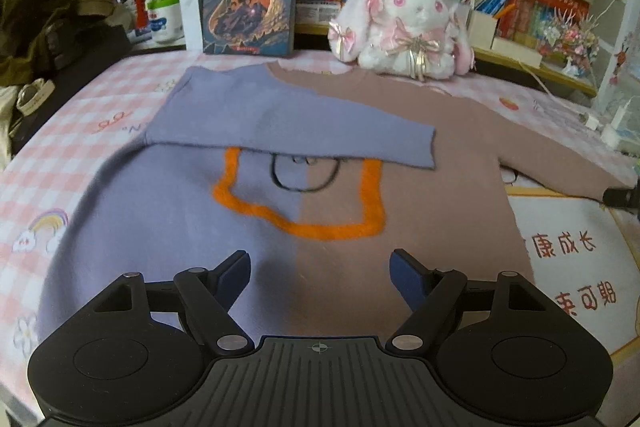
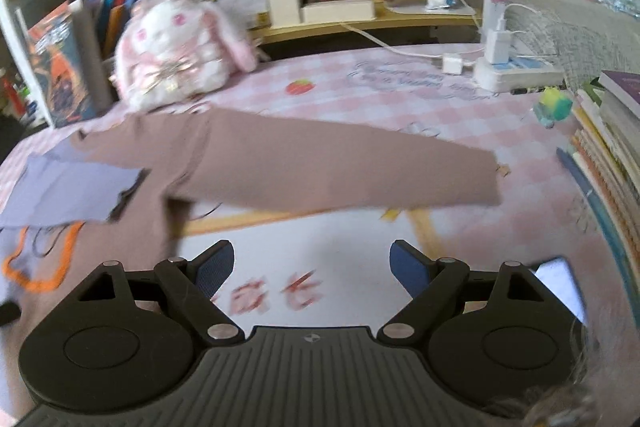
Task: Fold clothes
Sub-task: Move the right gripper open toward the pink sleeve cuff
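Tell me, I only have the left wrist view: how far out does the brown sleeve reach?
Observer: The brown sleeve lies flat and stretched out sideways, its cuff ending short of the stack of books.
Operator: Is the right hand-held gripper holding it?
Observer: No, the right hand-held gripper is open, over the printed mat below the sleeve.
Operator: Anything near that cuff?
Observer: A small green and yellow toy sits beyond it, and a phone lies by the gripper.
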Motion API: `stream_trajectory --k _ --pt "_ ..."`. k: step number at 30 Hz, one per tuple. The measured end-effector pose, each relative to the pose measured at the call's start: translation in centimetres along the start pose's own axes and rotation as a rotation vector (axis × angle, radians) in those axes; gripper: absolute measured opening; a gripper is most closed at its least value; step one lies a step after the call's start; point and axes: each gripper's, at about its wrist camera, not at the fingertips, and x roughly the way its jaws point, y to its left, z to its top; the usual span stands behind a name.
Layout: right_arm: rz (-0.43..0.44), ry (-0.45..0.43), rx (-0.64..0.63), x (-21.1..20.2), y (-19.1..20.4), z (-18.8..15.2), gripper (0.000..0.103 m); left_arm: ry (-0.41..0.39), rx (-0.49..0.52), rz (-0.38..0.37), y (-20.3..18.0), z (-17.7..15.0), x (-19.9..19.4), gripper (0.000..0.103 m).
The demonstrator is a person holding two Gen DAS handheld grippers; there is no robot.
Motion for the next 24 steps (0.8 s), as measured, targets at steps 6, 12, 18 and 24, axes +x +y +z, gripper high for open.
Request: stream_trajectory --k 6,12,18,24 --pt "-0.031 0.023 0.044 1.8 -5.1 2.3 0.084 0.002 -0.031 0.067 -1.6 -0.8 -0.8 0.079" --pt "-0.048 0.046 0.077 2.8 -8.5 2.8 0.083 0.023 -0.038 0.103 -2.8 -1.0 -0.8 0.079" --pt "-0.067 0.075 0.111 4.0 -10.4 2.8 0.081 0.031 -0.031 0.116 -3.6 -0.7 -0.7 0.079" --pt "-0.051 0.102 0.192 5.4 -11.8 3.7 0.068 0.022 -0.043 0.133 -3.6 -0.3 -0.7 0.079"
